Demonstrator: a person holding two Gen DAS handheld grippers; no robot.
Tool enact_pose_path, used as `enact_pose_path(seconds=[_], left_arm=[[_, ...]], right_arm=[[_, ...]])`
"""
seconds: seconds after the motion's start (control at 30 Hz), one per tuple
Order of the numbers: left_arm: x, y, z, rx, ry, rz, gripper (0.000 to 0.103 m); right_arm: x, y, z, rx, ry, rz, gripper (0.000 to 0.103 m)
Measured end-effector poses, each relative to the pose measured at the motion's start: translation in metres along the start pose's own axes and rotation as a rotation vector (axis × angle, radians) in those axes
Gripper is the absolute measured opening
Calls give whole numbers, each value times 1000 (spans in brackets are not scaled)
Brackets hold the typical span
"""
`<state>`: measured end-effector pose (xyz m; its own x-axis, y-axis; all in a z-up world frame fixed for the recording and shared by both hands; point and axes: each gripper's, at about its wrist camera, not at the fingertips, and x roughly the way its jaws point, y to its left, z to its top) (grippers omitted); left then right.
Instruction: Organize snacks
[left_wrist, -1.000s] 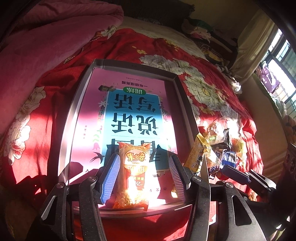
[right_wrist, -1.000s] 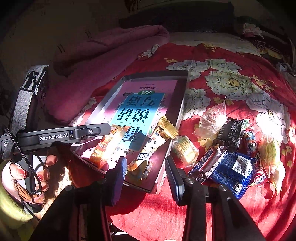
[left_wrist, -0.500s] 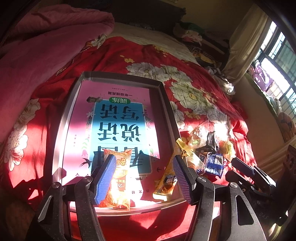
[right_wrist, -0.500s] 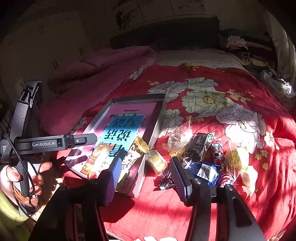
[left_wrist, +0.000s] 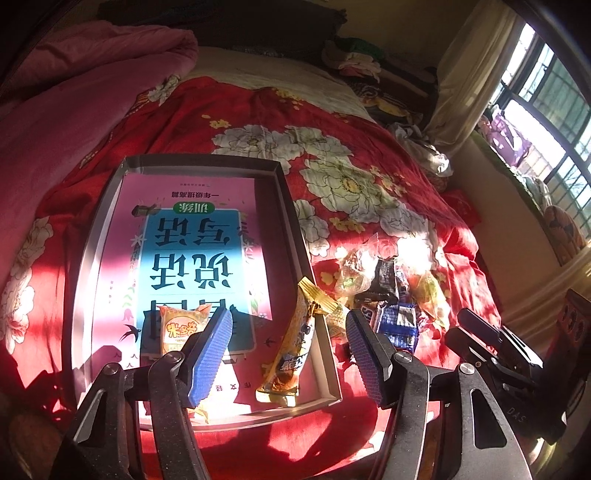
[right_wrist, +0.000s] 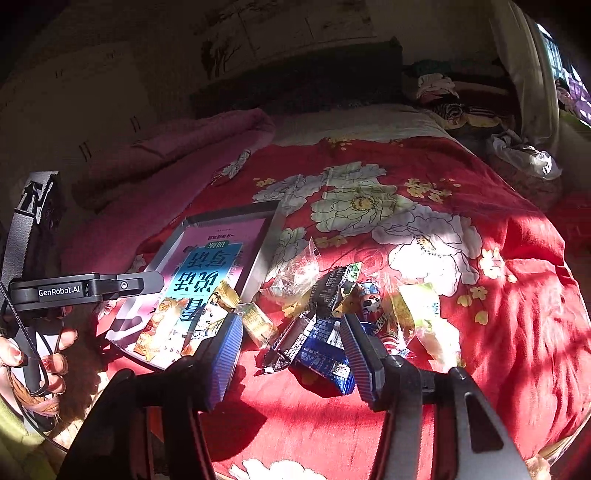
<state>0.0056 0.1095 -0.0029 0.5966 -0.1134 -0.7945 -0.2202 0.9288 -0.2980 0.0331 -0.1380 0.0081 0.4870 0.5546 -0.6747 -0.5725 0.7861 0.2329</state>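
Two snacks boxed, the heap still waiting
The orange packet and long yellow wrapper lie in the shallow box; crinkly, sunlit wrappers in the pile remain beside it on the bedspread. Left gripper and right gripper both gape, having just opened, nothing held

A shallow grey box lies on the bed. Inside it lie an orange snack bag and a long yellow snack packet. Just beside the box sits a messy pile of snacks, with a blue wrapper in front.
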Motion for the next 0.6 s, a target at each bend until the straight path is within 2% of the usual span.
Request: enact_pose_path(seconds=[0.33,0.6], left_arm=[[15,-28,4,52,32,-14,66],[29,-40,12,65,54,-15,66]], right_arm=[[-7,-45,-5,82,-24,-77,56],[1,-74,-8,135,-8,-110,56]])
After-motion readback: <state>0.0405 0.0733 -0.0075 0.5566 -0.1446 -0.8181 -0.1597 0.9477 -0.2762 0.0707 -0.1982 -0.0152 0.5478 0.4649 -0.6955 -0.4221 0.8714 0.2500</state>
